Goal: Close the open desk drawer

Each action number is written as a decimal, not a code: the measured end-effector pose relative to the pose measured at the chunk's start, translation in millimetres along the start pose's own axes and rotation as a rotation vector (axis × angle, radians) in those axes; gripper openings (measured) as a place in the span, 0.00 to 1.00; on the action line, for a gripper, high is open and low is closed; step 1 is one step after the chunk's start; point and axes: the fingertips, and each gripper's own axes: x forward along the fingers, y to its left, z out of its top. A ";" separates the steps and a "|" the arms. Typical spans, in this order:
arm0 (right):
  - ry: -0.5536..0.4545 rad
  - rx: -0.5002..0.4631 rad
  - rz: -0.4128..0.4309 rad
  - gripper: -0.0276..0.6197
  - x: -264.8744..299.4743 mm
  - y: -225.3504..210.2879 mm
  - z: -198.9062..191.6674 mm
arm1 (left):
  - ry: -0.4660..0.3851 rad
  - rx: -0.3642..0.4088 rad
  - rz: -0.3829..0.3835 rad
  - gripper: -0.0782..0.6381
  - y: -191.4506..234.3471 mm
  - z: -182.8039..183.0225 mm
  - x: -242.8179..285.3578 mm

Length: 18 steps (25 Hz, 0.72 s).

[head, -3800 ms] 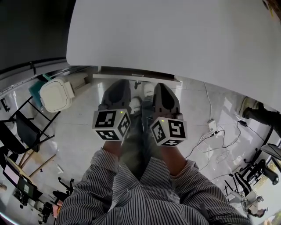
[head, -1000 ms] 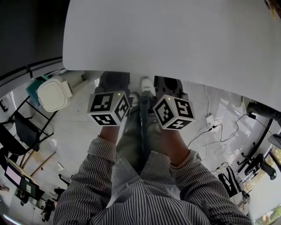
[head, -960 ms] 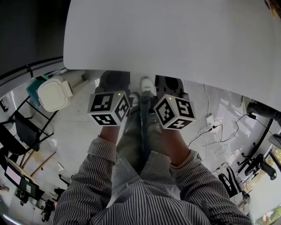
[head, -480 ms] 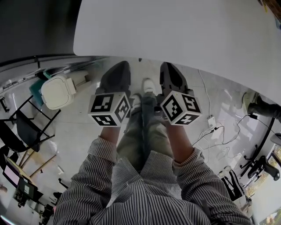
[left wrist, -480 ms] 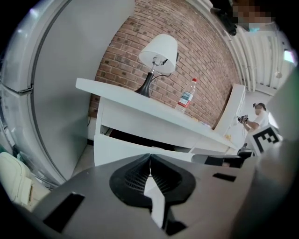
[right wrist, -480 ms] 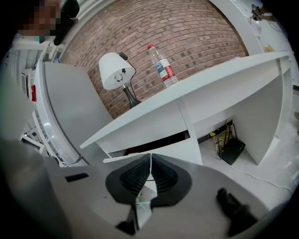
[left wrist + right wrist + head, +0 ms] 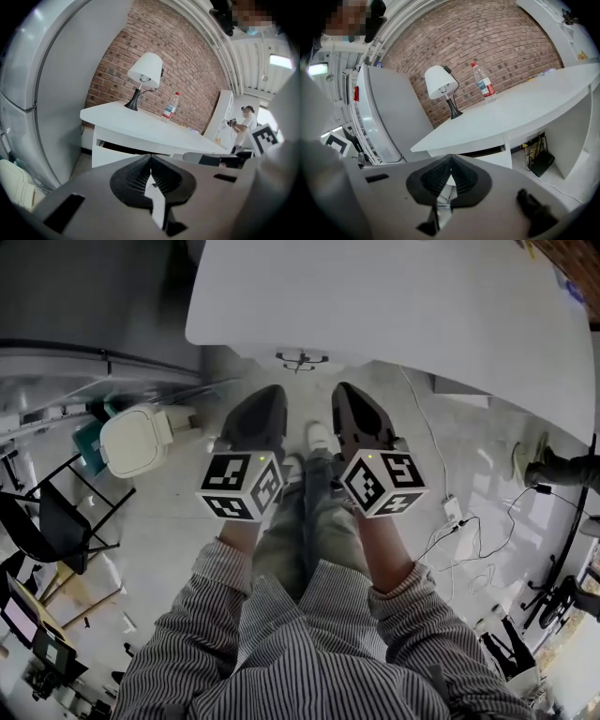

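White desk (image 7: 394, 306) now lies farther off: left gripper (image 7: 267, 399) and right gripper (image 7: 345, 397) have drawn back, jaws pressed together, empty. Drawer (image 7: 492, 160) sits tucked under the desktop, so closing looks done.

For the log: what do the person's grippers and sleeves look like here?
The left gripper and right gripper have dark grey tapered bodies, each carrying a white cube printed with black square markers and a small green light. Their fingers are black and ribbed inside. The person wears a long-sleeved shirt with fine dark-and-light stripes, cuffed at the wrists.
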 end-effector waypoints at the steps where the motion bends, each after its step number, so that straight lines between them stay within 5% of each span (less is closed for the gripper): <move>1: -0.005 -0.015 0.003 0.07 -5.5 5.4 4.4 | -0.006 0.007 -0.008 0.13 -4.7 3.7 -6.0; 18: -0.037 -0.188 0.090 0.07 -89.0 71.1 105.2 | -0.069 0.108 -0.150 0.13 -96.7 94.4 -83.2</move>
